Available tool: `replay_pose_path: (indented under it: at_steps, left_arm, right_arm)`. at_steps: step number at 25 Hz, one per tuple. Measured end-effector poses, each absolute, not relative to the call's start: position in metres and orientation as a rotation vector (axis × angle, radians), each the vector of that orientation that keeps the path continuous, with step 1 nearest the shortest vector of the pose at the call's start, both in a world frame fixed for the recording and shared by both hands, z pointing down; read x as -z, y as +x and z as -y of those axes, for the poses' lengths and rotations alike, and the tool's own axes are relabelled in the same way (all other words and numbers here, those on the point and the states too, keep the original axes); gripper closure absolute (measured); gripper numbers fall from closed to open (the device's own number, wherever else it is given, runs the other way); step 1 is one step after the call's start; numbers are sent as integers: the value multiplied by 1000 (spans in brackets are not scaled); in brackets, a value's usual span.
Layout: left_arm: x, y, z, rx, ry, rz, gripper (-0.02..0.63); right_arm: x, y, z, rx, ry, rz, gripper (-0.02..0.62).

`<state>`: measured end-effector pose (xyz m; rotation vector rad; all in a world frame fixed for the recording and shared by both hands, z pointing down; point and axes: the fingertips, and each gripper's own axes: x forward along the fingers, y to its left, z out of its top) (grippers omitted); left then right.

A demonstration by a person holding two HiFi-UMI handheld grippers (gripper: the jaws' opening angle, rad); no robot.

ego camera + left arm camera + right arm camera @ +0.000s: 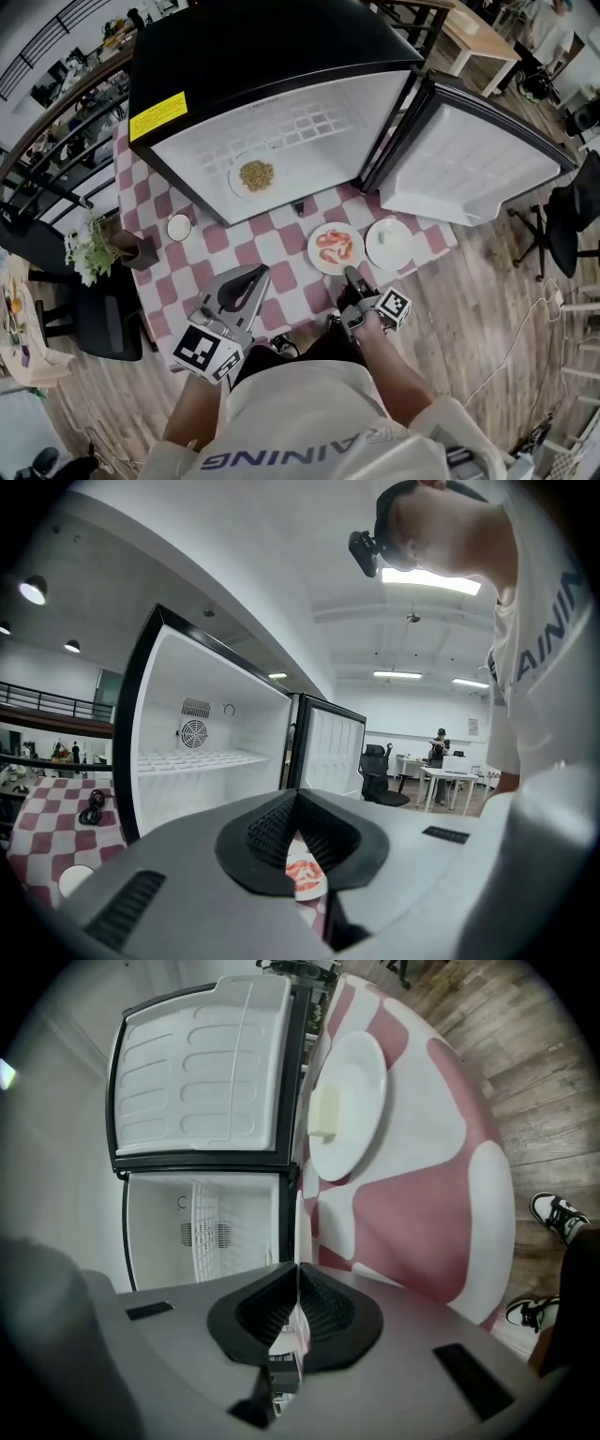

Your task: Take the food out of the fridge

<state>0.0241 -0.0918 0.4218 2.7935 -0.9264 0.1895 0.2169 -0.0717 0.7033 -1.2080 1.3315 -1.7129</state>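
Note:
The black mini fridge [272, 56] stands open on the checkered table [281, 234]. Inside it lies a white plate of brownish grains [256, 175]. In front of the fridge, a plate of shrimp [336, 247] rests on the table beside a plate with a butter piece [388, 243]. My right gripper [349, 273] is shut on the shrimp plate's near rim. That rim shows as a thin white edge [298, 1213] running into its jaws [298, 1274]. My left gripper [255, 272] hovers left of the shrimp plate, shut and empty [298, 794]; the shrimp plate [305, 878] shows below its jaws.
The fridge door [469, 155] swings open to the right. A small white bowl [179, 227] and a potted plant [103, 248] sit at the table's left. A black chair [103, 319] stands left and an office chair [572, 225] right. The table's near edge is close to the person.

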Motion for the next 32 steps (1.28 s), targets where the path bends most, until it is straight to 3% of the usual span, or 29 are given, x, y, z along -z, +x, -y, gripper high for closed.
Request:
replay_pose_path:
  at_steps: [11, 12, 15, 19, 32]
  left_arm:
    - [-427, 17, 86, -163, 2747, 987, 598]
    - [-428, 15, 85, -163, 2742, 994, 598]
    - [-430, 14, 84, -160, 2735, 1006, 598]
    - [-429, 9, 84, -154, 2722, 1037, 598]
    - [-425, 1, 82, -152, 2723, 1079, 598]
  right_arm:
    - [-728, 218, 62, 1840, -1316, -1327, 568]
    - [-727, 217, 64, 1836, -1322, -1355, 554]
    - [-719, 212, 67, 1832, -1343, -1471, 419]
    - [-714, 204, 70, 1881, -1425, -1659, 339]
    - [-727, 190, 47, 2006, -1824, -2527, 314]
